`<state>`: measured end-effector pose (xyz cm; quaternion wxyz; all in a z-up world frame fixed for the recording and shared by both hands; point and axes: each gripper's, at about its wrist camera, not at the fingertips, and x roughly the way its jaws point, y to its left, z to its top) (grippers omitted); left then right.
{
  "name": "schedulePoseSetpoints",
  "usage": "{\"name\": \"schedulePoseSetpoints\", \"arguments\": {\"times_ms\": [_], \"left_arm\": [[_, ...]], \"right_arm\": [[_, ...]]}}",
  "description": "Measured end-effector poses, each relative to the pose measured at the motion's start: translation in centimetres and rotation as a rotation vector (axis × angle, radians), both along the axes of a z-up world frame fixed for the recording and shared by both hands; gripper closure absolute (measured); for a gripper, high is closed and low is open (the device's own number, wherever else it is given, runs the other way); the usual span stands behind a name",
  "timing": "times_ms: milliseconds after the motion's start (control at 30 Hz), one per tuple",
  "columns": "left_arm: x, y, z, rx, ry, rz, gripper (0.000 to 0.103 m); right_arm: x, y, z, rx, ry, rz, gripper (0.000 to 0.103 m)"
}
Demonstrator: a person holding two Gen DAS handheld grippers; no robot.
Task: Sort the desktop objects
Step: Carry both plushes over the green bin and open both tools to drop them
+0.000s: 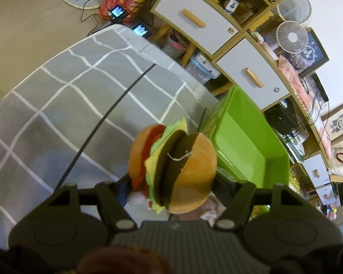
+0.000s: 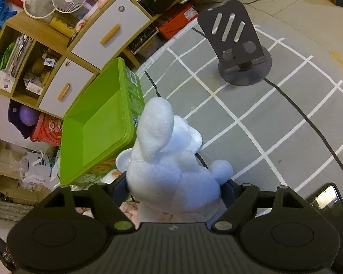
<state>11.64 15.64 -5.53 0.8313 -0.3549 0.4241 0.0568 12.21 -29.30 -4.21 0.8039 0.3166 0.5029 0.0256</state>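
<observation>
Dim, warm-tinted indoor light, soft shadows, strong fisheye bending at the edges, slight motion blur throughout.

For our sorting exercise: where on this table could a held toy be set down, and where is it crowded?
Free: the green bin's bare floor, and the grey checked cloth left of the black cable. Also free is cloth between cable and phone stand. Crowded: the shelves behind.

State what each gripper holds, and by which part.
Left gripper: toy burger, jaws across its two buns. Right gripper: white plush toy, jaws on its body's sides.
</observation>
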Motion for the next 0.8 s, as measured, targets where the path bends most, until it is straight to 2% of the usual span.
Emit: {"name": "schedulePoseSetpoints", "arguments": {"times_ms": [433, 600, 800], "left_arm": [[2.2, -4.1, 2.6, 0.052, -0.129, -0.049, 0.034], [3.9, -6.2, 2.3, 0.070, -0.188, -0.073, 0.034], [5.5, -8.0, 1.5, 0.048, -0.245, -0.089, 0.034]], "right_arm": [[2.7, 3.5, 1.7, 0.081, -0.100, -0.015, 0.023], [4.4, 5.7, 2.1, 0.122, -0.182, -0.013, 0.023], [5.9, 8.1, 1.4, 0.146, -0.268, -0.017, 0.023]]}}
